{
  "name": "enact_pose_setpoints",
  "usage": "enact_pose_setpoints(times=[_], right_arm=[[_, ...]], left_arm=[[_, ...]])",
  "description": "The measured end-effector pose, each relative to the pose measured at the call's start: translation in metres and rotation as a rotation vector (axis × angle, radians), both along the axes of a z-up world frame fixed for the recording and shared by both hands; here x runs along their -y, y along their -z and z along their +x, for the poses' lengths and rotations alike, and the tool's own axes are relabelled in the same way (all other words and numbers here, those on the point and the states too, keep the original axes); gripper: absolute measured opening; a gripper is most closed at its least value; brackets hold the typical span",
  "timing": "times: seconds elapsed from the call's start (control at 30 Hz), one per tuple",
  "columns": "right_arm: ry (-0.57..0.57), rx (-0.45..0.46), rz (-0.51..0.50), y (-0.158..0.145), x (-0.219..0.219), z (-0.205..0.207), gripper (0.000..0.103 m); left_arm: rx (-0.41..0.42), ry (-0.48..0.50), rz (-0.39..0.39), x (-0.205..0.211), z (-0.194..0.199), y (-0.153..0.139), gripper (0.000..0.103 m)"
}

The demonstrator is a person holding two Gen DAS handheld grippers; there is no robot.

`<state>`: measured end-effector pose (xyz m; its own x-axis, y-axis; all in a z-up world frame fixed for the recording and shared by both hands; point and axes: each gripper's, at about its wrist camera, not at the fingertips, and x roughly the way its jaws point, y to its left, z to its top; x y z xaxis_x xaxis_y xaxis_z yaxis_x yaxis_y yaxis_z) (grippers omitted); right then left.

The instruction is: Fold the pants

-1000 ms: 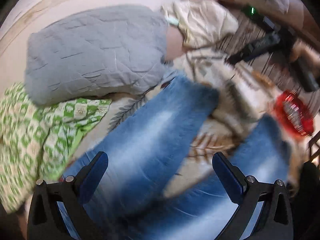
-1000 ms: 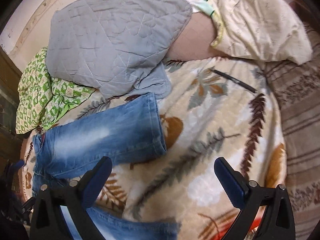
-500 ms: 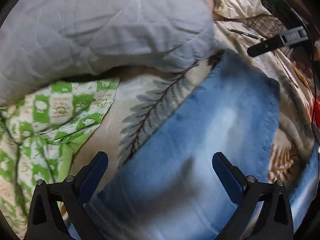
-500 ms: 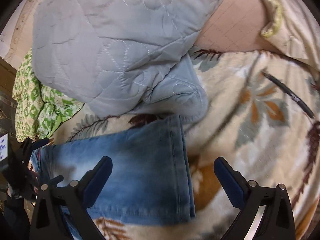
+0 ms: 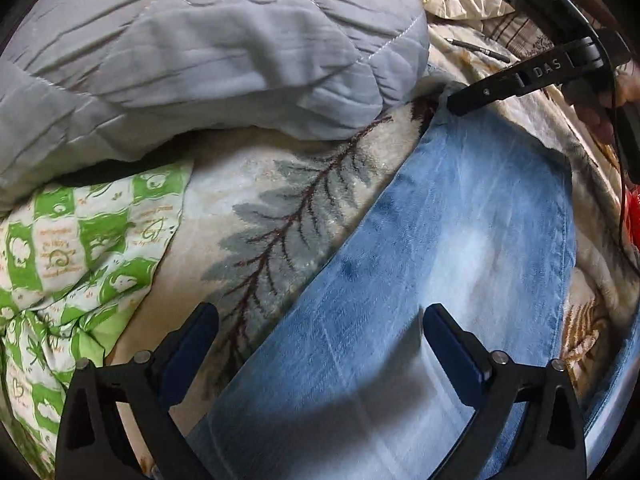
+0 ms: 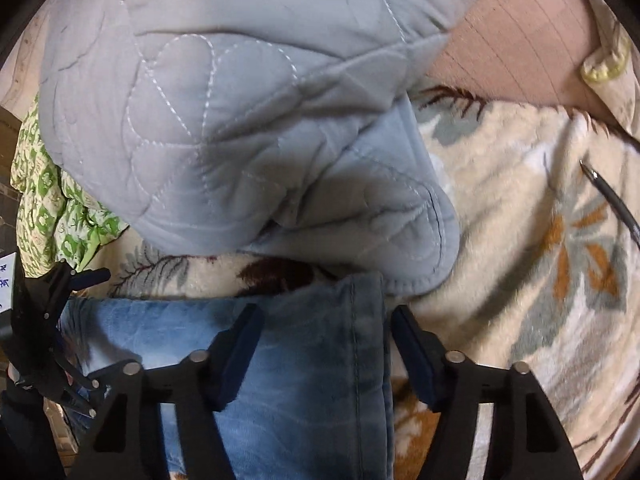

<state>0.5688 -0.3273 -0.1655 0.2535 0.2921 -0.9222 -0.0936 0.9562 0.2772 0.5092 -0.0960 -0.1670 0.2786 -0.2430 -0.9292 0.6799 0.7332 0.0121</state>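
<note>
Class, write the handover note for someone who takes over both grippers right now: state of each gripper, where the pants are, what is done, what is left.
Right gripper: its fingers have just been closing around the hem end of the jeans leg; denim sits between them, but a gap shows, so no firm grip yet.
Left gripper: open wide, over the long edge of the same leg, holding nothing.
Pants: spread on the leaf-print blanket, hem next to the grey quilted pillow.
Done: both grippers brought down to the leg.
Left: close both, lift, make the folds.
</note>
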Motion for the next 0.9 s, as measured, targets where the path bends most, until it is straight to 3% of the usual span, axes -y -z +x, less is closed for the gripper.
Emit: enact_pose_setpoints(times=[0.03,0.13,0.27,0.37,0.43,0.5,0.7,0.9], right_arm=[[-0.010,0.006,-0.029,0.000,-0.003,0.001,0.041],[-0.022,0.020,-0.059,0.002,-0.005,0.003,0.029],[-0.030,0.050,-0.070,0.000,-0.005,-0.002,0.025],[-0.040,0.067,-0.086,-0.002,-0.010,-0.006,0.022],[-0.049,0.083,-0.093,-0.005,-0.011,-0.012,0.018],[-0.057,0.097,-0.098,-0.008,-0.011,-0.019,0.018],[-0.068,0.140,-0.098,-0.029,-0.013,-0.037,0.017],[-0.084,0.214,-0.071,-0.072,0.000,-0.077,0.016]], left_arm=[[-0.002,0.002,0.001,0.002,0.002,0.001,0.094],[-0.010,0.001,-0.003,0.007,0.008,0.002,0.082],[-0.013,0.023,-0.010,0.019,0.011,0.000,0.069],[-0.016,0.039,-0.013,0.031,0.010,-0.001,0.043],[-0.025,0.043,-0.009,0.037,0.008,-0.002,0.021],[-0.034,0.055,-0.003,0.042,0.006,-0.003,0.008],[0.044,0.056,0.021,0.051,-0.012,-0.019,0.004],[0.147,0.065,-0.016,0.044,-0.066,-0.071,0.003]])
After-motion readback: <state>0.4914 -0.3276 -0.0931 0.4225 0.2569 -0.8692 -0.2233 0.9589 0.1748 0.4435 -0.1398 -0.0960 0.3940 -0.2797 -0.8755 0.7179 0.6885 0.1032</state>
